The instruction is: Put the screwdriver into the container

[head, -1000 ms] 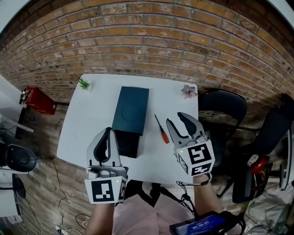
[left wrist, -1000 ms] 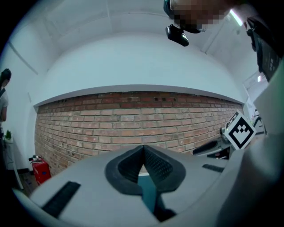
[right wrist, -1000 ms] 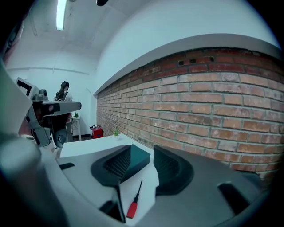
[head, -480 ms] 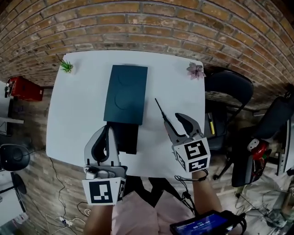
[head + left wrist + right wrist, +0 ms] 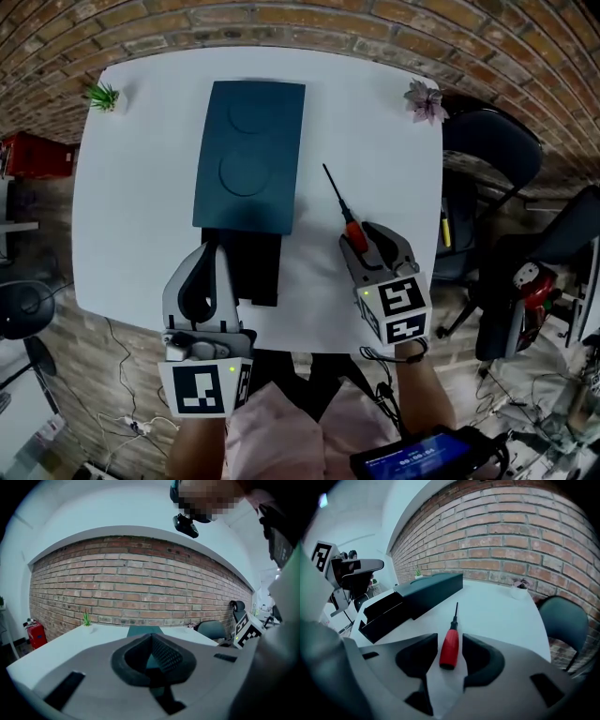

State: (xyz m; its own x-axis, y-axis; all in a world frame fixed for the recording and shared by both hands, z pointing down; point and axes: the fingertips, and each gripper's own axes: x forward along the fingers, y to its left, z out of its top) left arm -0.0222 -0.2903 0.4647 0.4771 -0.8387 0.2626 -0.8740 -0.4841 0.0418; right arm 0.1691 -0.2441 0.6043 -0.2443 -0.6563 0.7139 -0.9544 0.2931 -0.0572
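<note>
Bare table [image 5: 131, 206] left of the container [image 5: 248, 155]: a wide lane you can pass through. Strip between the container and the screwdriver [image 5: 343, 211]: clear but narrower. The container's black open end [image 5: 255, 267] faces you, just ahead of the left gripper [image 5: 208, 253], and its walls stand in your way. Far corners: a small plant [image 5: 101, 96] and a flower [image 5: 425, 98]. Right edge: a chair [image 5: 492, 150], seemingly apart from the table.

The left gripper [image 5: 204, 255] and the right gripper [image 5: 367, 238] each have a pale grey body with black rubbery jaw linings. Each ends in a white cube [image 5: 202, 391] printed with black square markers, with a small green light [image 5: 232, 369] at its edge. The person wears a pale pink top [image 5: 281, 433], and a thin black cord [image 5: 379, 403] trails from the right wrist.
</note>
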